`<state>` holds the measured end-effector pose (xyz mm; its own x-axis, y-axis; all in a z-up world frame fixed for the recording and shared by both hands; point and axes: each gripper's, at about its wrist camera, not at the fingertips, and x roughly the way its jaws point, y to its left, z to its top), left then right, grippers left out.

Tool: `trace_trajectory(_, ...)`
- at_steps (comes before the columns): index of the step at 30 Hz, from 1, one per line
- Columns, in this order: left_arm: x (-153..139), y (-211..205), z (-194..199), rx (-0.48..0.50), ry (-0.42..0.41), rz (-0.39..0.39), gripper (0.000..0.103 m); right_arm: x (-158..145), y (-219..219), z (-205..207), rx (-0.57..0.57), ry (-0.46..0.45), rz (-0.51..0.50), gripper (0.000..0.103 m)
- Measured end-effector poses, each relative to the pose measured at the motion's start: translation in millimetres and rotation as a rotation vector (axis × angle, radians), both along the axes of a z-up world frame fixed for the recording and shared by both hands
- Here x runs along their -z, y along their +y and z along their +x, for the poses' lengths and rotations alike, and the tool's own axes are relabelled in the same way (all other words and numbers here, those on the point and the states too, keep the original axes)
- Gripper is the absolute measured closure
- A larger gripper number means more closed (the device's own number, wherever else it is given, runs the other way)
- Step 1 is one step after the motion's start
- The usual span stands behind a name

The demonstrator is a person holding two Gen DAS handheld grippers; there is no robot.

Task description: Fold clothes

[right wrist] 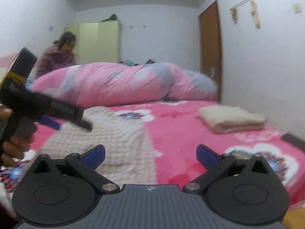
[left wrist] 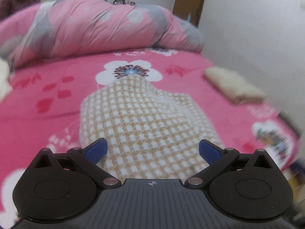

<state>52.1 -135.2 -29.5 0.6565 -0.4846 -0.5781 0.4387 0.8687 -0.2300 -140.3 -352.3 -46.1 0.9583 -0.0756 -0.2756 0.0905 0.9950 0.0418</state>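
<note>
- Lying flat on the bed point(left wrist: 57, 87), a knitted garment point(left wrist: 144, 126) in tan and white checks spreads over the pink flowered sheet, its far end narrowing toward a big white flower print.
- Just above the garment's near part hangs the left gripper point(left wrist: 152, 149), its blue fingertips point(left wrist: 96, 150) spread wide with nothing between them; the checked knit shows through the gap.
- From the right wrist view the left gripper point(right wrist: 57, 122) appears as a dark blurred body over the garment point(right wrist: 106, 133), with the person's hand point(right wrist: 13, 148) wrapped round its handle at the left edge.
- The right gripper point(right wrist: 150, 155) is released too, fingers wide apart and empty, poised over the spot where the garment's right edge meets bare sheet.
- A cream folded cloth point(right wrist: 232, 119) rests on the bed near the wall, well apart from the checked garment, to its right.
- Across the head of the bed lies a bulky pink and grey quilt point(right wrist: 118, 82), rolled up in a long heap.
- Behind the quilt, another person point(right wrist: 57, 55) in a mauve top bends forward beside a pale yellow wardrobe point(right wrist: 99, 42).
- A brown door point(right wrist: 209, 47) stands in the right wall beyond the bed.
</note>
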Motion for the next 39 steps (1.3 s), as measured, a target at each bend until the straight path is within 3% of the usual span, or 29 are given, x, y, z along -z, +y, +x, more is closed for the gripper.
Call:
trace_trajectory(2,-0.7,12.3,-2.9,-0.043,0.000,-0.045,0.000,6.2,2.0,-1.6,-0.050,0.003,0.021,0.000)
trace_trajectory(6,1.4,22.1,-9.1,-0.153,-0.053,0.026,0.000,17.5,-3.8,1.5,-0.091,0.030,0.059,0.004)
trace_trajectory(11,10.9,18.0,-10.7,-0.199,-0.090,0.118,0.005,31.7,-28.4,8.5,-0.091,0.089,0.191,0.035)
trace_trajectory(14,16.0,8.5,-6.3,-0.192,-0.088,0.149,0.014,42.2,-40.4,11.7,-0.107,0.118,0.255,0.042)
trace_trajectory(16,16.1,4.4,-6.8,-0.203,-0.102,0.174,0.027,46.2,-44.7,9.5,-0.121,0.118,0.283,0.043)
trace_trajectory(18,12.4,2.2,-11.0,-0.212,-0.129,0.181,0.029,49.1,-47.6,4.3,-0.131,0.112,0.300,0.043)
trace_trajectory(22,-5.6,-10.6,-34.1,-0.078,-0.213,0.164,0.032,52.2,-64.6,-8.6,-0.137,0.101,0.369,0.052)
trace_trajectory(25,-13.1,-41.2,-60.8,0.195,-0.256,0.195,0.029,62.0,-98.7,-15.1,-0.076,0.105,0.539,0.064)
trace_trajectory(27,-5.7,-68.0,-82.5,0.377,-0.273,0.262,0.029,73.6,-126.3,-16.5,-0.026,0.116,0.682,0.071)
trace_trajectory(30,21.8,-107.5,-113.8,0.552,-0.340,0.440,0.028,89.5,-155.8,-20.6,-0.001,0.109,0.875,0.076)
trace_trajectory(32,40.8,-123.1,-126.7,0.592,-0.381,0.532,0.032,95.3,-165.3,-24.6,-0.028,0.087,0.986,0.077)
trace_trajectory(33,46.5,-126.0,-127.4,0.591,-0.382,0.551,0.041,97.7,-168.0,-26.0,-0.048,0.079,1.040,0.077)
trace_trajectory(35,55.7,-129.5,-127.1,0.584,-0.381,0.572,0.042,105.8,-172.4,-25.4,-0.103,0.067,1.179,0.077)
trace_trajectory(39,45.3,-115.5,-117.1,0.522,-0.301,0.445,0.050,124.6,-176.4,-11.5,-0.219,0.079,1.450,0.075)
